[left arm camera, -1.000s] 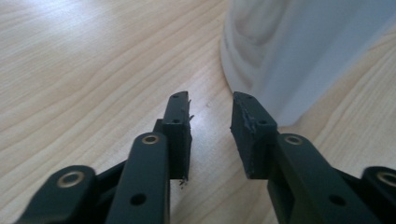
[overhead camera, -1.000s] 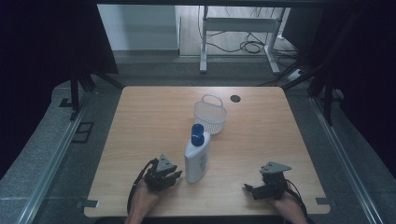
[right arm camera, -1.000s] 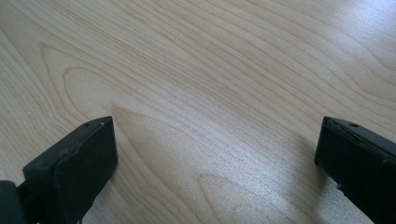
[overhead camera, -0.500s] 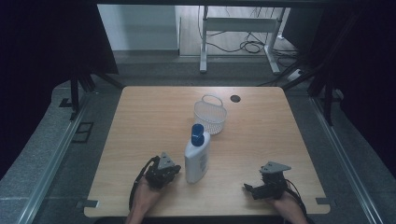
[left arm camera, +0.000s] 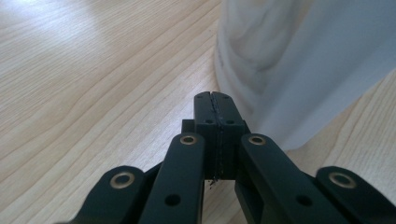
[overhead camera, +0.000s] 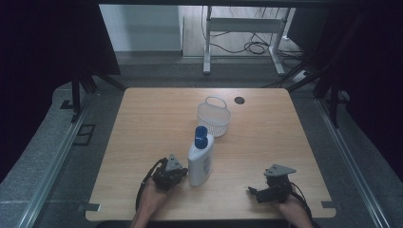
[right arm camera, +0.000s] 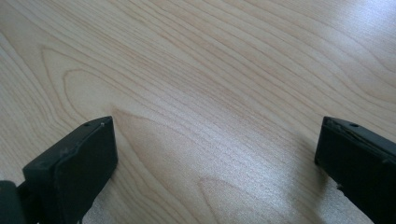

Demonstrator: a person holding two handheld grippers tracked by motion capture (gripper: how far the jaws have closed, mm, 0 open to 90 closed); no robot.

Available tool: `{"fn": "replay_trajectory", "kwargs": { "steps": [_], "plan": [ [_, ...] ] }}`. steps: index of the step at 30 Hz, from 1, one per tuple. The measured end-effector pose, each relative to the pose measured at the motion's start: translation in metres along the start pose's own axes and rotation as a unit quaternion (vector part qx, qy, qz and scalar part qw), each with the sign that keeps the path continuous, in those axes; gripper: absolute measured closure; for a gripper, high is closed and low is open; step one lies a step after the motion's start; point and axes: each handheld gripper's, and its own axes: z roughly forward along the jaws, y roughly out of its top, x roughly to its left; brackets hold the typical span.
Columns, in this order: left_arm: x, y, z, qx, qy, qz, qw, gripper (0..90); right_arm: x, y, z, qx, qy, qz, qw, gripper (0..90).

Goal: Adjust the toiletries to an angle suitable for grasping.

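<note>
From above I see a dim, dark-edged scene, the table (overhead camera: 157, 118) lit softly. In my left gripper view the white bottle (left arm camera: 299, 60) blurs, near and out of focus; glare brightens the wood far left.

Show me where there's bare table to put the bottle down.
The whole left half of the table, from the basket to the left edge, is bare. So is the right side between the basket and the right hand-held gripper. It is crowded at the front, where the bottle stands beside the left hand-held gripper.
</note>
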Motion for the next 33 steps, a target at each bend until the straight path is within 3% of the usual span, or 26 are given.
{"fn": "replay_trajectory", "kwargs": {
  "steps": [18, 33],
  "plan": [
    [-0.006, 0.005, 0.0, -0.016, -0.015, -0.012, 0.9997, 89.1, 0.0, 0.0, 0.0, 0.0, 0.0, 0.0, 1.0, 0.0],
    [-0.024, 0.009, 0.006, -0.006, -0.033, 0.005, 0.9994, 89.0, 0.0, 0.0, 0.0, 0.0, 0.0, 0.0, 1.0, 0.0]
  ]
}}
